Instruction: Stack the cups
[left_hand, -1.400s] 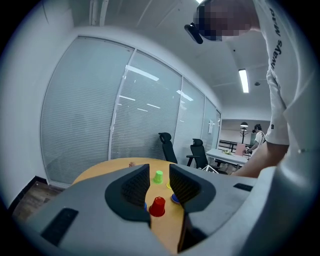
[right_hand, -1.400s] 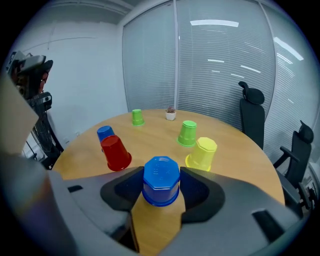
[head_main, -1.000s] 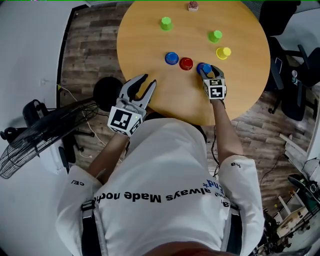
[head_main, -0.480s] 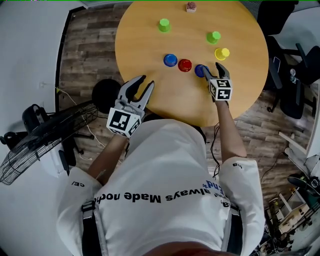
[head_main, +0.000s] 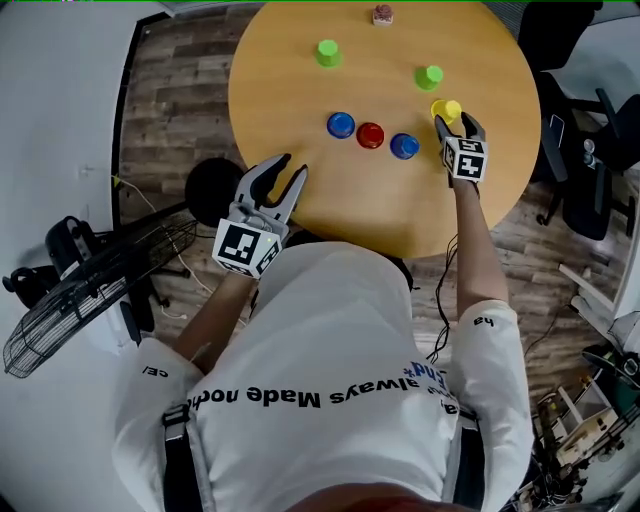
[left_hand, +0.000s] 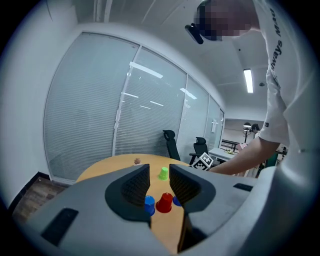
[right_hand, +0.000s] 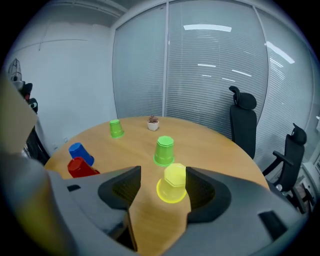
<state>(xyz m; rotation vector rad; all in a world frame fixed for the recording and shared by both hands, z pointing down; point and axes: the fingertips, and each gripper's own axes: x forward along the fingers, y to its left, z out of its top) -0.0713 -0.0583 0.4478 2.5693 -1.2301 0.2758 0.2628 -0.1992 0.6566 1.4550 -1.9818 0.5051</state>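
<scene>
**Left tool**: held off the near edge of the tabletop. Its jaws are half spread with nothing between them. No shift is noted from a second ago.

**Right tool**: a second ago it stood over the near blue cup. Its jaws have just been opening, that cup has been left standing by itself, and the tool has been carried off to the right. The jaws are now spread wide, with the yellow cup between them. The cup lies close to the right-hand pad, but no squeeze is to be seen.
- Judged: the blue cup is finished with for now and the yellow cup is lined up as the next pick. Only the closing of the jaws is wanted.

**Cups**: six are counted, every one mouth-down on the tabletop and standing singly. None is nested in or set upon another, so the stack is judged not yet begun. The insides are hidden by the inverted pose, and nothing is seen on or under any cup.
- Near blue cup, red cup, far blue cup: set in a row at mid-tabletop — close together but apart.
- Yellow cup: right of the row, inside the right tool.
- Near green cup: just beyond the yellow cup.
- Far green cup: well apart, towards the far left.

**Pot plant**: small, at the far edge.
</scene>
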